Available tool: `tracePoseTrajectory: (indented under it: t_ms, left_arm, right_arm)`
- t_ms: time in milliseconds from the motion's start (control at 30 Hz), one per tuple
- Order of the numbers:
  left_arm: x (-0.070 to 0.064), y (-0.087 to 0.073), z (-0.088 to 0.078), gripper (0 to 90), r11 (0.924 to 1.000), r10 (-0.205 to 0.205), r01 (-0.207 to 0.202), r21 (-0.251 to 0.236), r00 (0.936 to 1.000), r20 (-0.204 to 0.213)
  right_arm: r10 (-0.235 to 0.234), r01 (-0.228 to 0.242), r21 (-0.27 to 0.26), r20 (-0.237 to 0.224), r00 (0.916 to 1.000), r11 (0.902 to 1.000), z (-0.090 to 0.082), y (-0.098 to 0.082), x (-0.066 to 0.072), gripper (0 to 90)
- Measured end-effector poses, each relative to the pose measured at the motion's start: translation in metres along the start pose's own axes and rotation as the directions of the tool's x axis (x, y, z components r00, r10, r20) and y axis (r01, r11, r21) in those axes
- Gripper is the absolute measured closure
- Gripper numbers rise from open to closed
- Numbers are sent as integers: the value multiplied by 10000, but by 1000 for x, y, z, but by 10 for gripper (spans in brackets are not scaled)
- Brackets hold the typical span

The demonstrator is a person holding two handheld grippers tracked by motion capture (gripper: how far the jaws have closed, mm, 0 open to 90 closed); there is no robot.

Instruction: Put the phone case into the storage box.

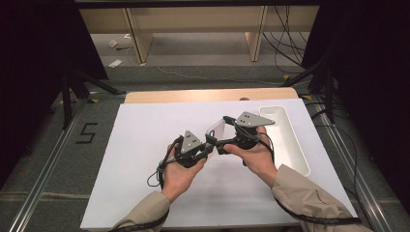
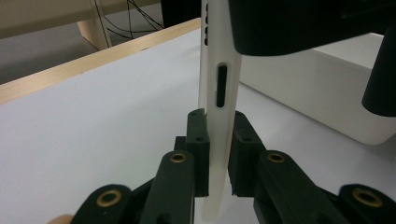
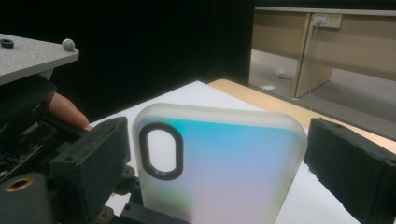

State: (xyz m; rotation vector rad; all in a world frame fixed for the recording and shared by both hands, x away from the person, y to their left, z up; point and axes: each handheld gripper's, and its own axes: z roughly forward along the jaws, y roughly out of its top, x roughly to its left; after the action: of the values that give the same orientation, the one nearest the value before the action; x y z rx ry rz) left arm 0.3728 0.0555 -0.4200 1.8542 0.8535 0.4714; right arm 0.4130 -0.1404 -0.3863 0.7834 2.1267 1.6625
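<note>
The left gripper [image 1: 209, 147] is clamped on the thin edges of a frosted white phone case [image 2: 217, 107], its two black jaws pressing on either face near the case's lower end, so the case stands upright on its edge above the table. In the left gripper view a slot-shaped cutout runs along the case's side just above the pads. The right gripper [image 1: 227, 126] sits just beside it, its jaws standing wide apart on either side of the same case; in the right gripper view the case [image 3: 219, 163] lies between the two black pads [image 3: 88, 163] with a gap on each side, touching neither, its back shimmering blue-green and its oval camera opening ringed in black at the upper left. In the high view the case [image 1: 215, 129] is held in mid-air between both hands over the middle of a white board [image 1: 145, 159] that covers a pale wooden table [image 1: 193, 95]. A long white tray [image 1: 295, 145] rests on the board to the right, near the right hand [image 1: 254, 154]. Beyond the table lie grey floor, wooden desk legs, trailing cables and dark curtains. A black figure 5 [image 1: 87, 133] is marked on the floor at the left.
</note>
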Motion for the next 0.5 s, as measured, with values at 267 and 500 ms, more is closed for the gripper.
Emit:
tracePoseTrajectory:
  t_ms: [267, 500]
  left_arm:
    - [0, 0, 0, 804, 10000, -17, 17, -26, 10000, -8]
    - [0, -1, 0, 803, 9999, -101, 101, -31, 9999, -17]
  right_arm:
    - [147, -145, -103, 120, 9998, 9998, 0, -2, 1, 131]
    - [266, -262, -180, 192, 9995, 9995, 1, -3, 3, 154]
